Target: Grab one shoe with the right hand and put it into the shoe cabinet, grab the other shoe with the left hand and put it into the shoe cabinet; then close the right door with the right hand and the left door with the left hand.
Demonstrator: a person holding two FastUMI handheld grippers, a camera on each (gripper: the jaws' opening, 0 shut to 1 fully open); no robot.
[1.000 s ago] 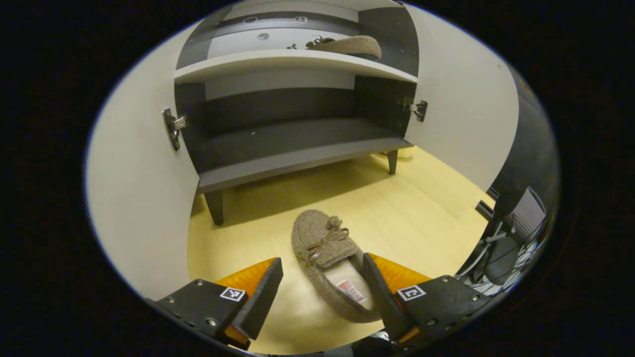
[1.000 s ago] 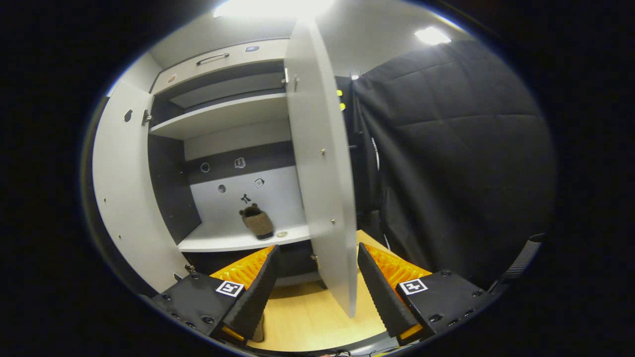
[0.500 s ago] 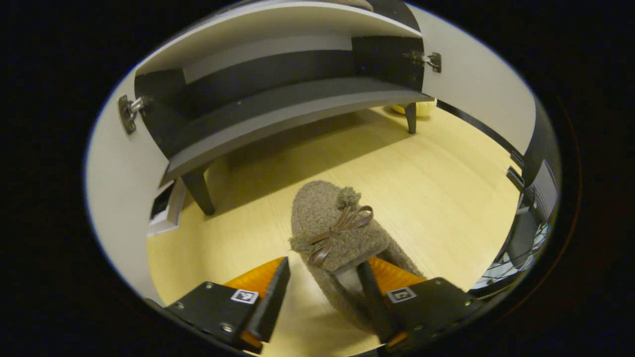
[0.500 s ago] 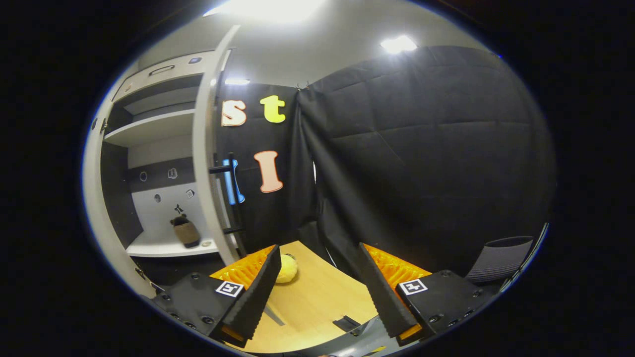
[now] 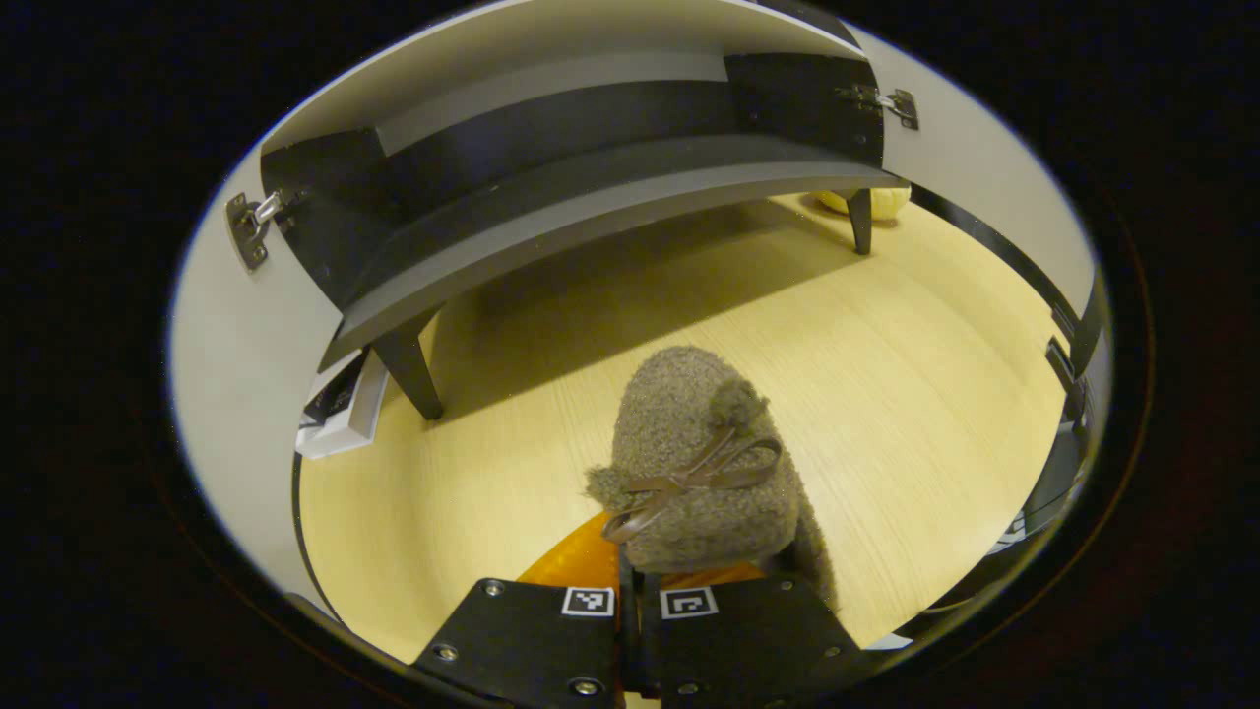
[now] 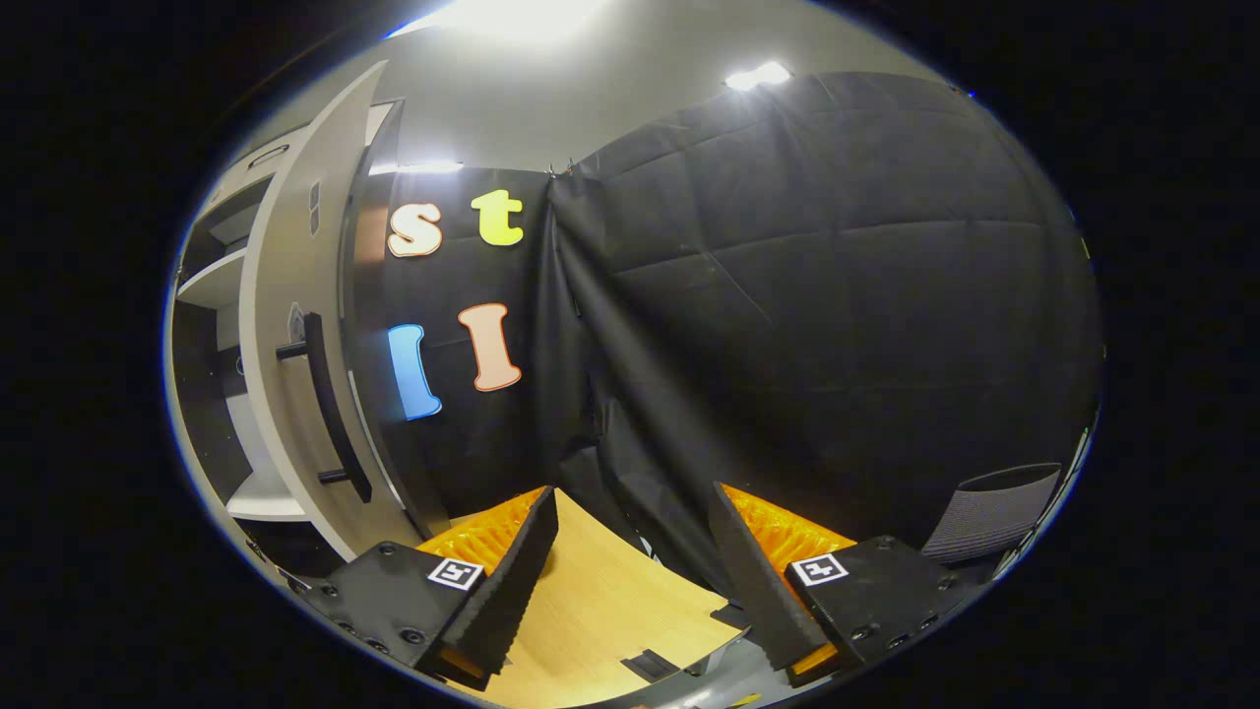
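A fuzzy brown slipper with a thin bow lies close in the left gripper view, toe pointing toward the shoe cabinet. My left gripper is shut on the slipper's rim at the heel end, its jaws almost together. The cabinet's dark bottom shelf stands bare, with both doors swung wide. In the right gripper view, my right gripper is open with nothing between its fingers and faces the black cloth wall. The cabinet's right door with its black bar handle stands at the left of that view.
Pale wooden floor stretches in front of the cabinet. The left door and the right door flank the opening. A white box lies beside the front leg, a yellow object behind the far leg. A grey panel stands at the right.
My left gripper moved down onto the slipper and shut on its rim. My right gripper swung rightward away from the cabinet, so the right door now sits at the view's left.
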